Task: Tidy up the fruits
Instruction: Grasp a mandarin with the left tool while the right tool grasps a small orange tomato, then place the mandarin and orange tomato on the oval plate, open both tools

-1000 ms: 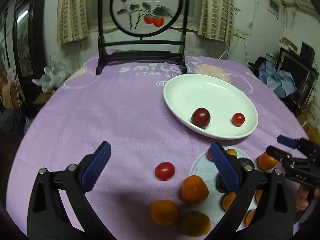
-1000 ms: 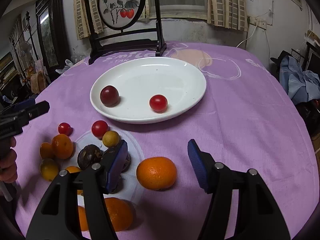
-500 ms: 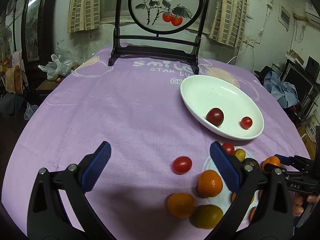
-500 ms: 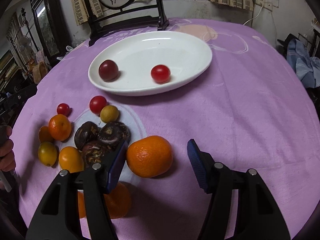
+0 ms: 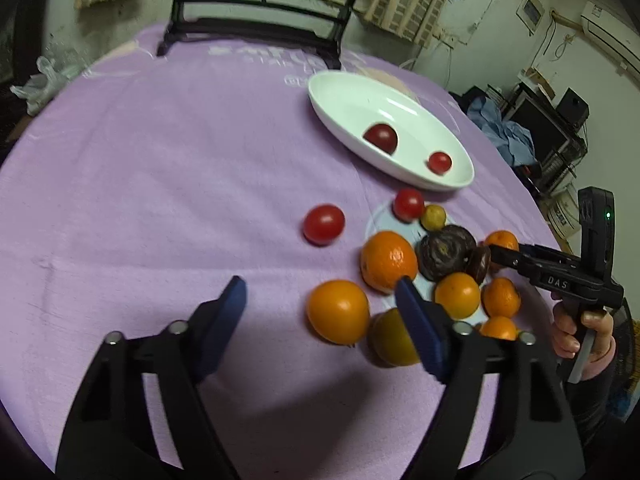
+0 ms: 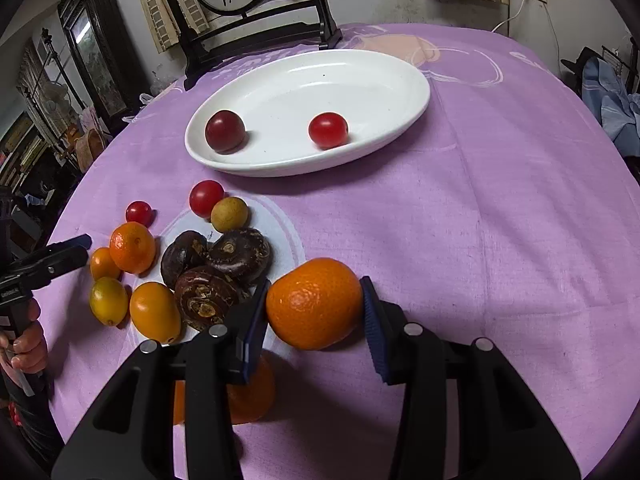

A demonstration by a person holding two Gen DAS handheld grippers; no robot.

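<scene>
A white oval plate (image 6: 384,80) holds a dark plum (image 6: 225,130) and a red tomato (image 6: 328,129); the plate also shows in the left wrist view (image 5: 344,96). My right gripper (image 6: 314,307) is shut on a large orange (image 6: 314,303) just above the purple cloth. Beside it lie dark wrinkled fruits (image 6: 216,268), small oranges (image 6: 132,246), a yellow fruit (image 6: 109,301) and red tomatoes (image 6: 206,198). My left gripper (image 5: 320,308) is open and empty, just left of an orange (image 5: 338,311) and below a loose tomato (image 5: 323,224).
A black wooden stand with a round painted screen (image 6: 256,20) stands at the far edge of the round table. Another orange (image 6: 248,396) lies under my right gripper's left finger. Furniture and clutter (image 5: 548,128) ring the table.
My right gripper moved forward and closed on the large orange. My left gripper moved forward and tilted down toward the fruit pile, still open.
</scene>
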